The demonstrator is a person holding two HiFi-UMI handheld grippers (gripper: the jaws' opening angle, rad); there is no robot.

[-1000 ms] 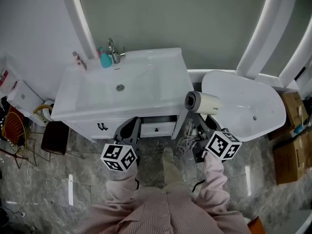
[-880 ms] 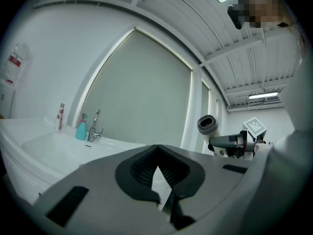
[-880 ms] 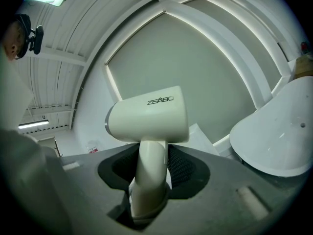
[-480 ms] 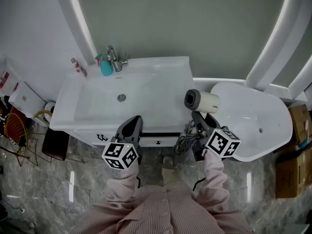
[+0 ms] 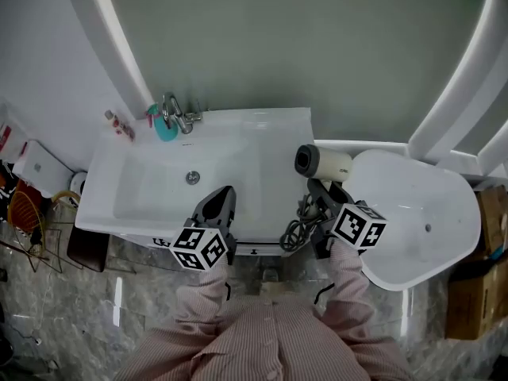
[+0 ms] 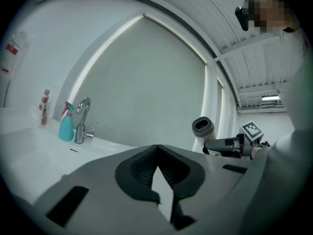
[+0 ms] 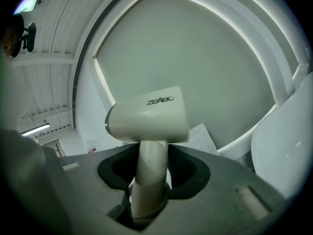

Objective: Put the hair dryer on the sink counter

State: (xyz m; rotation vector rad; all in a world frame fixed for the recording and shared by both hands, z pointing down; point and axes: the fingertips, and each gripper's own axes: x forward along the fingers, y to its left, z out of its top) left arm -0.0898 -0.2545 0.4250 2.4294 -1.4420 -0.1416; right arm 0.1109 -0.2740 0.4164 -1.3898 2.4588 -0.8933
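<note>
- The cream-white plastic hair dryer [image 5: 324, 163] isn't on the counter yet. It's held up in the air, and in the head view it sits over the right-hand edge of the white sink counter [image 5: 274, 137], about where that meets the white bathtub [image 5: 417, 205].
- The right claw [image 7: 150, 173] is clamped on the dryer's handle. In the right gripper view the handle fills the gap between the two jaws and both pads are against it.
- The barrel is the long axis, and it runs left-right in the head view. The grey-ringed round end faces left, toward the basin, and the plain cream end faces the tub.
- In the right gripper view the barrel lies crosswise above the jaws with "ZEABO" printed on its side. The handle comes straight down off it into the grip.
- The dryer's dark cord [image 5: 298, 228] hangs in a loose tangle below the right claw, in front of the cabinet.
- The left claw [image 6: 157, 166] is closed with nothing in it. The pad tips meet, leaving only a thin wedge of light behind them. In the head view it's over the front part of the counter, near the basin.
- At the back left of the counter there's a chrome tap [image 5: 175, 114] with a teal spray bottle [image 5: 163, 127] right beside it.
</note>
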